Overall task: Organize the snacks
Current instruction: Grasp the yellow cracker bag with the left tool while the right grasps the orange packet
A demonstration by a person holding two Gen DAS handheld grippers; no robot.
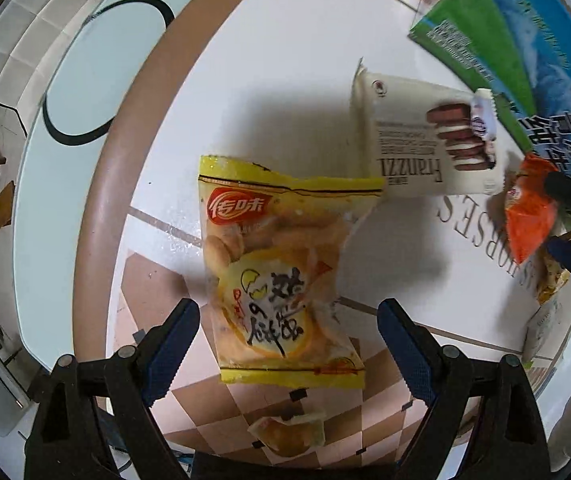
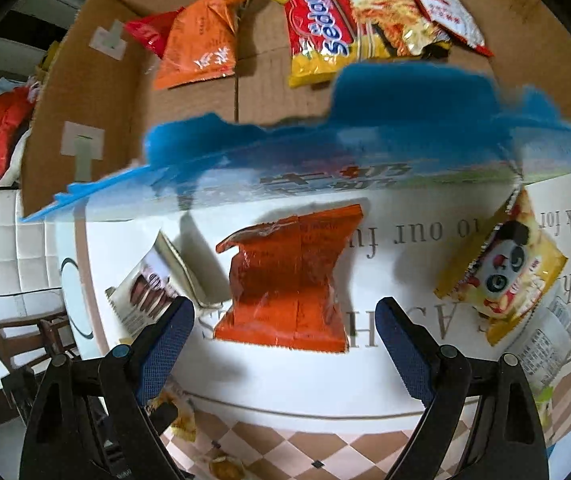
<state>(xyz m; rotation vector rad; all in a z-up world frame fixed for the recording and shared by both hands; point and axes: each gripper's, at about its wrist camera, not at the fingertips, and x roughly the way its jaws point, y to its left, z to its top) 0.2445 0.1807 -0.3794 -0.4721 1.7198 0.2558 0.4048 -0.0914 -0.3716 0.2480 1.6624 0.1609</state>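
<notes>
- We held the left gripper (image 1: 287, 334) pointing down over the yellow biscuit packet (image 1: 281, 272), jaws wide apart with nothing between the pads. The packet lay flat toward the near edge of the table (image 1: 245, 80), where the checked border begins. We judged a close there could pinch only the crinkled seal, and the packet might slip out on the lift.
- One corner of that packet touched the white Franzzi wafer pack (image 1: 417, 144); dragging one could shift the other.
- Our right gripper (image 2: 285, 344) also stood open and empty above the orange packet (image 2: 289, 280), which lay on the table just before the cardboard box (image 2: 81, 92).
- The box's blue flap (image 2: 325, 152) hung over the table between us and the snacks already inside; we feared a rising packet could catch under it.
- The two grippers worked near each other, so we risked a collision.
- The panda packet (image 2: 501, 268) lay toward the right edge and could be nudged off.
</notes>
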